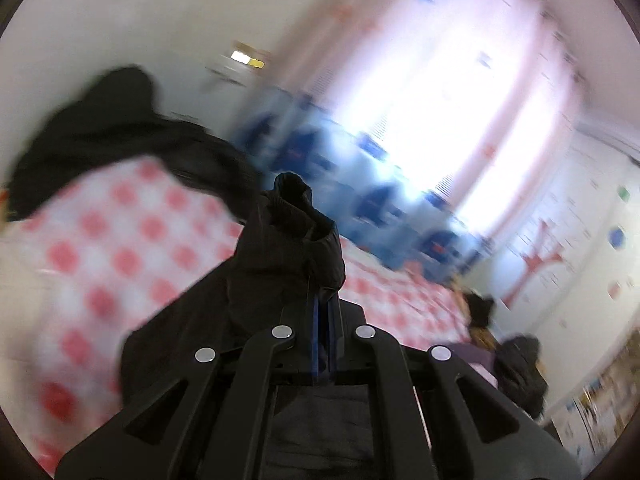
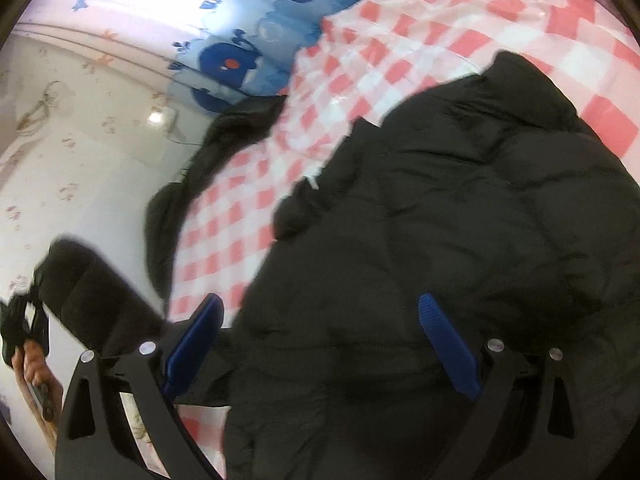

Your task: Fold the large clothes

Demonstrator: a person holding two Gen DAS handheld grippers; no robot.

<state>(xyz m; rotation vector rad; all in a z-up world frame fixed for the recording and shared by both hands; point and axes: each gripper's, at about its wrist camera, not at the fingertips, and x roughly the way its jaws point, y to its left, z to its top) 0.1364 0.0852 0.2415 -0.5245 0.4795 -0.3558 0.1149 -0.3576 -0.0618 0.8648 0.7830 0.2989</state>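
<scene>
A black puffer jacket [image 2: 460, 216] lies spread on a bed with a red and white checked sheet [image 2: 420, 40]. My right gripper [image 2: 320, 320] is open, its blue pads [image 2: 444, 344] standing wide apart just above the jacket's near part. My left gripper [image 1: 322, 308] is shut on a bunched fold of the black jacket [image 1: 288, 232] and holds it lifted above the checked sheet [image 1: 120, 240]. More of the jacket [image 1: 112, 136] trails off to the far left. The left wrist view is blurred by motion.
A blue pillow or cover with dark whale prints [image 2: 248, 56] lies at the head of the bed, also in the left wrist view [image 1: 360, 184]. Another dark garment [image 2: 224, 144] hangs over the bed's edge. A bright curtained window [image 1: 440, 100] and white walls lie beyond.
</scene>
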